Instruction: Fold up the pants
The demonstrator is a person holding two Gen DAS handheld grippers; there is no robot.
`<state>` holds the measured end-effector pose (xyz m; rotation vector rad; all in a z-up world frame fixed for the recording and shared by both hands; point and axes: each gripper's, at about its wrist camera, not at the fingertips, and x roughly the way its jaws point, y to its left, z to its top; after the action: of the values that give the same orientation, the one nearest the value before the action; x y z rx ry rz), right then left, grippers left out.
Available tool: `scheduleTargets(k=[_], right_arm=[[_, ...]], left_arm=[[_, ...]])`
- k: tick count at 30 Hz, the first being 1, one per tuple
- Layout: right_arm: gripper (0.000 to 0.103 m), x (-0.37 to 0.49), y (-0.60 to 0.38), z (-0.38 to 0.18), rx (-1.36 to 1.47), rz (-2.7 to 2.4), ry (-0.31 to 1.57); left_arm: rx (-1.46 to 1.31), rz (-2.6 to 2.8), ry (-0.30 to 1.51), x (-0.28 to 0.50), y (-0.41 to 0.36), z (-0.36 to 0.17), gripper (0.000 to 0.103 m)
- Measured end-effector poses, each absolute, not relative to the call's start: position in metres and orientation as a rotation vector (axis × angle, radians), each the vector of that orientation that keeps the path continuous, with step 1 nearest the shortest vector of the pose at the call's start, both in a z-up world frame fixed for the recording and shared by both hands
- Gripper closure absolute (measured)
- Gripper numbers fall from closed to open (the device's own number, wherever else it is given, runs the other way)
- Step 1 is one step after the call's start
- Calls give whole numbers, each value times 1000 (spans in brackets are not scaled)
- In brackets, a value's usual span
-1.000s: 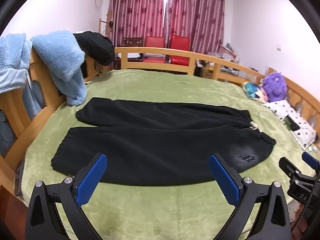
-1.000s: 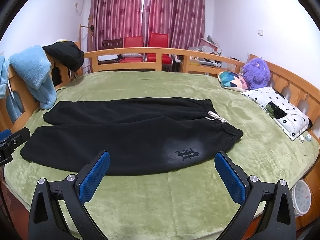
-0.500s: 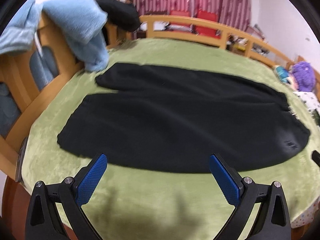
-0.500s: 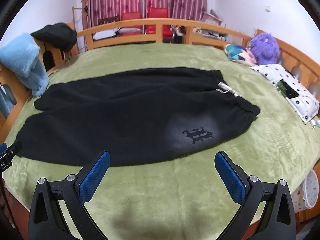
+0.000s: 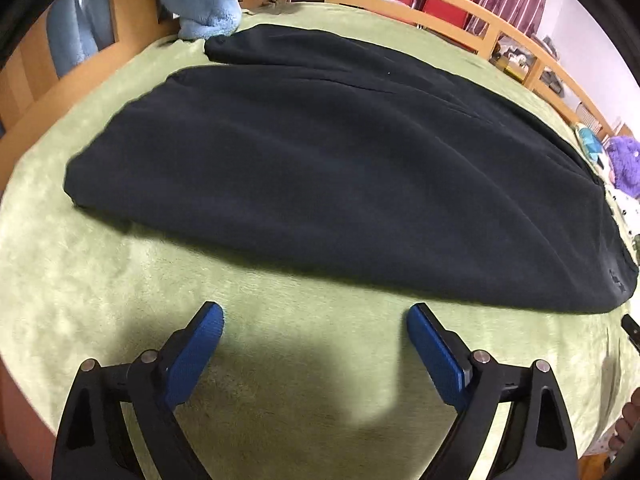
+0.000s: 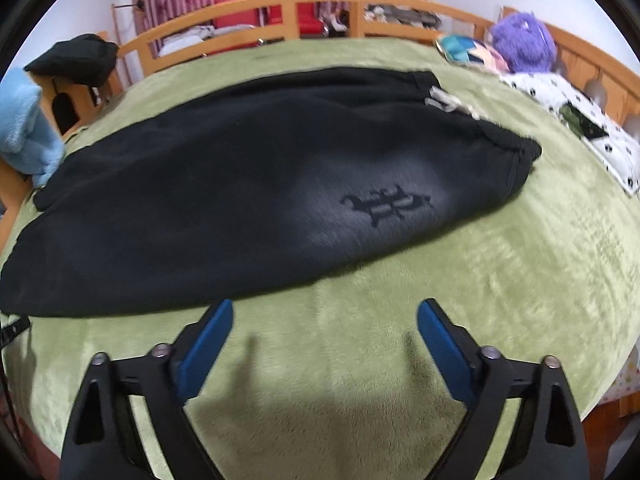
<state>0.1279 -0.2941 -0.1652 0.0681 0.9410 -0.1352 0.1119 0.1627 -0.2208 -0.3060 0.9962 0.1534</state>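
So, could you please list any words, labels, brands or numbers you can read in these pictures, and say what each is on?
No text can be read.
Black emblem on the pants, near the waistband: ornate, no legible letters.
The same emblem in the left wrist view: too small to read.

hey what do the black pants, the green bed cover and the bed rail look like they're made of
Black pants: apparently a soft knit fleece, matte and slightly fuzzy, with a worn grey patch around the dark logo.
Green bed cover: looks like short-pile plush; the nap shows light and dark streaks.
Bed rail: seemingly wood with a smooth orange-tan finish, though whether it is solid wood or veneer cannot be told.
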Motion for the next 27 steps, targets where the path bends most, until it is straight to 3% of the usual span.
scheduleTargets(k=[2, 6, 16, 20, 27], right_arm=[[33, 134, -297, -171, 100, -144, 959], [45, 144, -296, -177, 118, -189, 979], [45, 167, -306, -180, 292, -183, 1003], [38, 173, -298, -178, 235, -189, 989], [37, 189, -305, -186, 381, -195, 981]], left_arm=[[-284, 129, 981, 111, 164, -222, 10], [-325, 113, 982, 112, 170, -219, 10], [-482, 55, 938, 131, 195, -215, 10], [-477, 68, 934, 136, 195, -217, 10], [-546, 98, 926, 154, 207, -220, 10]])
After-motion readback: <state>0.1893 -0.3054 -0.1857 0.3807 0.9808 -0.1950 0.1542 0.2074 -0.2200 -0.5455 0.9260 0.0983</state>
